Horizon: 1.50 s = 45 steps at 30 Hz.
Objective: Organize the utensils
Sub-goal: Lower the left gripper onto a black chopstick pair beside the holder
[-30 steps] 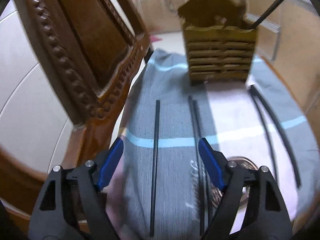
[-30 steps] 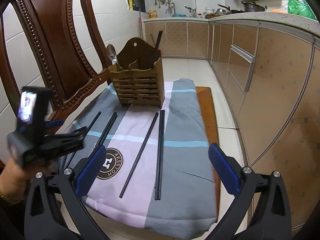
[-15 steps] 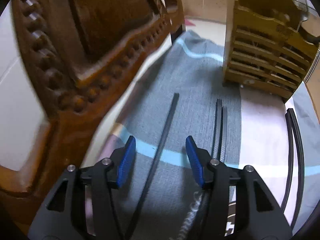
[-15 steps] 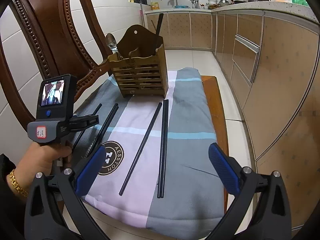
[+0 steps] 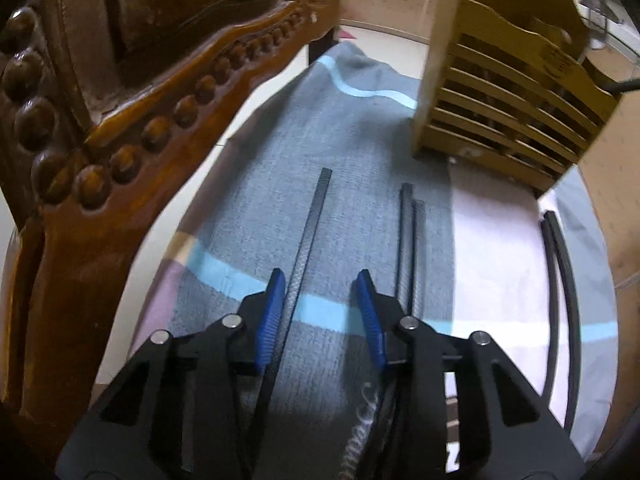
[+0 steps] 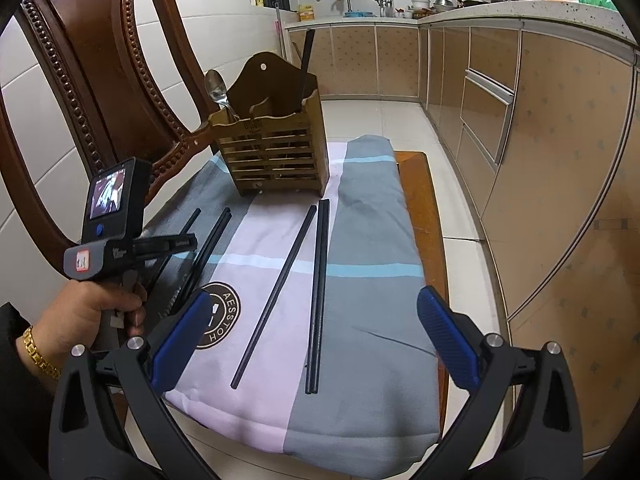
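**A:** Hovering low over the cloth (image 5: pixel 360 152) right now: left gripper (image 5: pixel 321 307), jaws narrowed around a lone chopstick (image 5: pixel 310 232) but not clamped, since only the left pad looks like it touches. That stick lies left of the holder (image 5: pixel 508 92).

**B:** And the right gripper (image 6: pixel 314 342)?

**A:** Jaws wide, holding nothing, well back from the holder (image 6: pixel 276 152). Two chopsticks (image 6: pixel 320 280) lie side by side in front of the holder, plus one slanted stick (image 6: pixel 280 284) just beside them. A spoon (image 6: pixel 216 88) stands in the holder.
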### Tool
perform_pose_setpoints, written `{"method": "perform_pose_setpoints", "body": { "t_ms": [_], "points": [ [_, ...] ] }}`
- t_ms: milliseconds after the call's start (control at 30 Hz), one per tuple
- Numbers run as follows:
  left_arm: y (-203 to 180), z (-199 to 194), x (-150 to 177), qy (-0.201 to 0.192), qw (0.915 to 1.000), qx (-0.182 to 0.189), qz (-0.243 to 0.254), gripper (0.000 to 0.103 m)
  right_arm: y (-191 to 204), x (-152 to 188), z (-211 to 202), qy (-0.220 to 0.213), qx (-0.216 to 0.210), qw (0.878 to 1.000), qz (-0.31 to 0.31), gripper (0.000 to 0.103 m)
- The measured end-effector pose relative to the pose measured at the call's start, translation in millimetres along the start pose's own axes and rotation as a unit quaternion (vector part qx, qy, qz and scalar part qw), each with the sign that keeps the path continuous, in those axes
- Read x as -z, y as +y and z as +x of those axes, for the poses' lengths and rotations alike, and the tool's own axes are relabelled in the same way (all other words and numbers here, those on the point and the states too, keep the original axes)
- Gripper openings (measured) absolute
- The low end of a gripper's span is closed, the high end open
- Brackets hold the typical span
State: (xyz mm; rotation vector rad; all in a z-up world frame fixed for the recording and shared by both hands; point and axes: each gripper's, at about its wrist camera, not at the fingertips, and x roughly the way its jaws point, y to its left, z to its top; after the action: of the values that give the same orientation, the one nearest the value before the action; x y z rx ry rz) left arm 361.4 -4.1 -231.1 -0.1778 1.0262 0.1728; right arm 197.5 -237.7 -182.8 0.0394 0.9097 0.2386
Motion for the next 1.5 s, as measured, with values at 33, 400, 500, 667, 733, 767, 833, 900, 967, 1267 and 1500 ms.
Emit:
{"method": "perform_pose_setpoints", "body": {
  "t_ms": [33, 400, 500, 667, 733, 767, 833, 900, 967, 1267, 1500],
  "points": [
    [-2.2, -7.6, 4.9, 0.001, 1.0, 0.006, 0.006, 0.028, 0.6, -0.4, -0.4, 0.0, -0.001, 1.0, -0.001, 0.1],
    [7.1, -2.0, -5.6, 0.015, 0.9985, 0.043, 0.03, 0.036, 11.2, -14.8, 31.8, 0.03, -0.011, 0.999, -0.004, 0.099],
    [1.9, 0.5, -9.7, 0.017, 0.9982, 0.038, 0.044, 0.036, 16.1, -20.3, 62.3, 0.073, -0.01, 0.997, -0.01, 0.087],
    [-6.9, 12.5, -23.5, 0.01, 0.9981, 0.02, 0.058, 0.036, 17.8, -28.2, 100.5, 0.111, -0.039, 0.993, 0.016, 0.07],
    [-11.2, 15.4, -28.9, 0.012, 0.9979, 0.018, 0.061, 0.036, 18.3, -34.5, 113.4, 0.119, -0.047, 0.992, 0.025, 0.065],
    [-12.1, 17.5, -32.1, 0.013, 0.9978, 0.018, 0.063, 0.036, 18.0, -38.2, 121.3, 0.123, -0.046, 0.991, 0.029, 0.064],
    [-13.8, 23.4, -41.1, 0.017, 0.9976, 0.018, 0.064, 0.036, 18.2, -42.1, 132.8, 0.132, -0.045, 0.99, 0.03, 0.057],
    [-14.2, 27.2, -47.3, 0.02, 0.9975, 0.019, 0.065, 0.036, 17.6, -44.8, 148.1, 0.146, -0.046, 0.987, 0.039, 0.055],
    [-14.5, 32.9, -55.5, 0.024, 0.9973, 0.019, 0.067, 0.036, 19.7, -48.1, 156.6, 0.149, -0.039, 0.988, 0.033, 0.053],
    [-17.8, 53.5, -80.9, 0.015, 0.9971, 0.022, 0.071, 0.036, 31.6, -68.0, 195.9, 0.142, -0.001, 0.99, -0.007, 0.051],
    [-16.8, 56.2, -83.9, 0.007, 0.9969, 0.027, 0.073, 0.036, 13.6, -78.4, 200.8, 0.14, -0.031, 0.989, 0.021, 0.041]
  ]
}}
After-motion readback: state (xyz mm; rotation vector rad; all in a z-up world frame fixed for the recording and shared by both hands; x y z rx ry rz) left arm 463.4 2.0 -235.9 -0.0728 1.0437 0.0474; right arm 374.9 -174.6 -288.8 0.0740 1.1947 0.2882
